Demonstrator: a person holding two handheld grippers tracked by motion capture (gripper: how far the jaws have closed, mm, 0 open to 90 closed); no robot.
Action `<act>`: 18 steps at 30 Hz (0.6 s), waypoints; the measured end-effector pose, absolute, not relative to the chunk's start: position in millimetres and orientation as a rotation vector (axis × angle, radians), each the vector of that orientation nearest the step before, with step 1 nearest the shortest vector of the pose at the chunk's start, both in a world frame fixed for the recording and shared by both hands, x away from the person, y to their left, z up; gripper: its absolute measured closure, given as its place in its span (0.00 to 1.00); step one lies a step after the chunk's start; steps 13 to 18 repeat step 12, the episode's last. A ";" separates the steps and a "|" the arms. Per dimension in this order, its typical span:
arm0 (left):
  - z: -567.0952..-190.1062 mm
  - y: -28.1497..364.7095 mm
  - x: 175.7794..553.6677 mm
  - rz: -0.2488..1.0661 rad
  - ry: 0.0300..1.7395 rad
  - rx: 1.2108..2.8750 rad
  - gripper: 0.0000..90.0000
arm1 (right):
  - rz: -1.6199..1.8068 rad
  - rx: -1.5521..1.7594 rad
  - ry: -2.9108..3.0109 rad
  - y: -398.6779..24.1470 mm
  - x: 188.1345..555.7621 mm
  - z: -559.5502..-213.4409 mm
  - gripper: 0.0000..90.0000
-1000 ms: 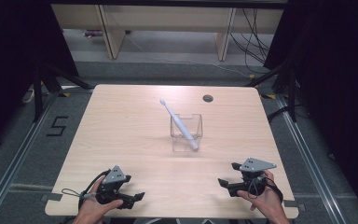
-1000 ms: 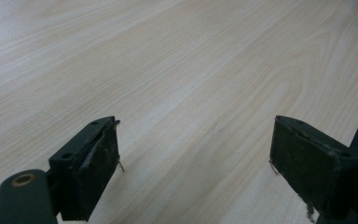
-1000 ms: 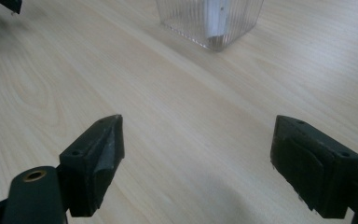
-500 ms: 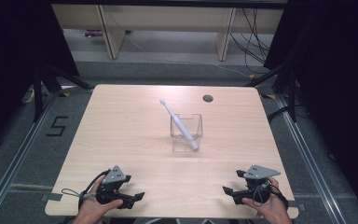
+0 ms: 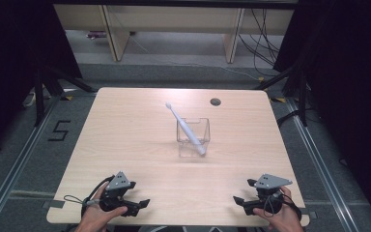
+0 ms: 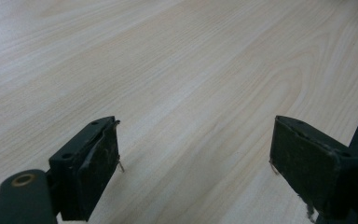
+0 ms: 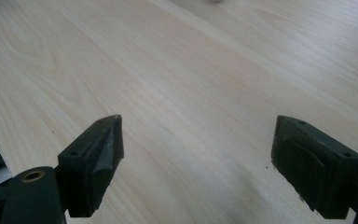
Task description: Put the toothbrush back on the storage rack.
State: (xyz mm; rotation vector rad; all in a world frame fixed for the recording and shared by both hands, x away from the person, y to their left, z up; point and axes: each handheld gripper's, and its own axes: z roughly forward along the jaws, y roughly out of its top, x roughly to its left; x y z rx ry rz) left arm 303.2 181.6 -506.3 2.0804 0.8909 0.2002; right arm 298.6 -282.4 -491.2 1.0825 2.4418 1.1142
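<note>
A clear square container point(image 5: 193, 138) stands near the middle of the wooden table point(image 5: 125, 125). A white toothbrush point(image 5: 186, 128) leans in it, head up and pointing to the far left. My left gripper point(image 5: 140, 205) rests near the front left edge, held by a hand, jaws wide apart and empty point(image 6: 196, 168). My right gripper point(image 5: 239, 203) sits near the front right edge, also open with nothing between its jaws point(image 7: 198, 158). Both are far from the container.
A small round grommet hole point(image 5: 215, 102) lies at the table's far right. A floor marking "5" point(image 5: 59, 130) shows left of the table. Shelving legs and cables stand beyond the far edge.
The right gripper has drawn back toward the front edge and slightly right. The left gripper has stayed in place. The toothbrush and container are unmoved.
</note>
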 end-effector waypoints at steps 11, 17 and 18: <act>-506.9 180.7 302.9 0.192 0.905 2.060 0.16 | 1.120 1.100 2.454 -284.3 298.0 -493.0 0.20; -507.0 180.6 302.9 0.192 0.906 2.058 0.16 | 1.102 1.039 2.428 -286.1 300.0 -493.0 0.20; -507.0 180.6 302.9 0.192 0.906 2.058 0.16 | 1.102 1.039 2.428 -286.1 300.0 -493.0 0.20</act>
